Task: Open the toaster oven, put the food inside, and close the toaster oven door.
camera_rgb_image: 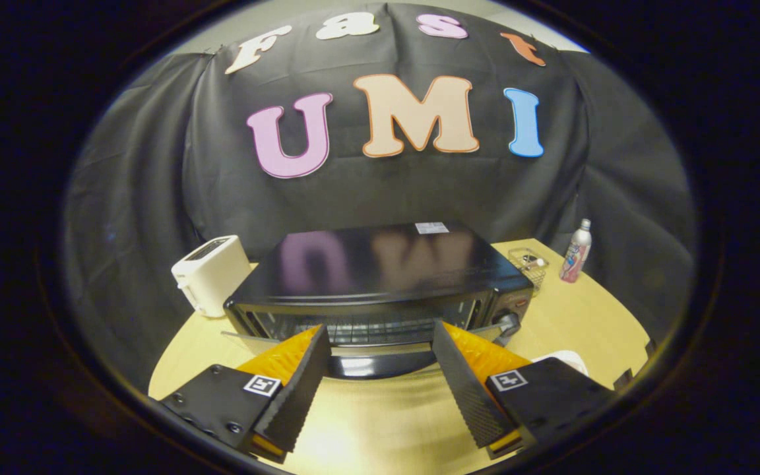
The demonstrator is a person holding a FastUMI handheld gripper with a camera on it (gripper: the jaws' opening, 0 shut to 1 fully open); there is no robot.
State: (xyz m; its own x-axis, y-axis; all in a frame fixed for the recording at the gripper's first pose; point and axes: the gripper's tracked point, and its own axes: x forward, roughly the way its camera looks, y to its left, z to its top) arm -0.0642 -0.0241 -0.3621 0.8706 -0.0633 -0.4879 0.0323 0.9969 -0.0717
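Observation:
The black toaster oven (380, 277) stands on the round wooden table (380, 422), just ahead of my fingers. Its glass door (241, 338) hangs tilted down and forward, and the wire rack (380, 328) inside is visible. The door's dark handle (380, 366) lies low between my two fingers. My gripper (380, 330) is open, its tips level with the oven's front, holding nothing. A white plate edge (563, 359) peeks out behind my right finger (466, 382); what lies on it is hidden.
A white pop-up toaster (212, 274) sits left of the oven. Right of it are a small clear container (530, 262) and a slim bottle (576, 252) near the table's far edge. Black cloth walls the booth behind.

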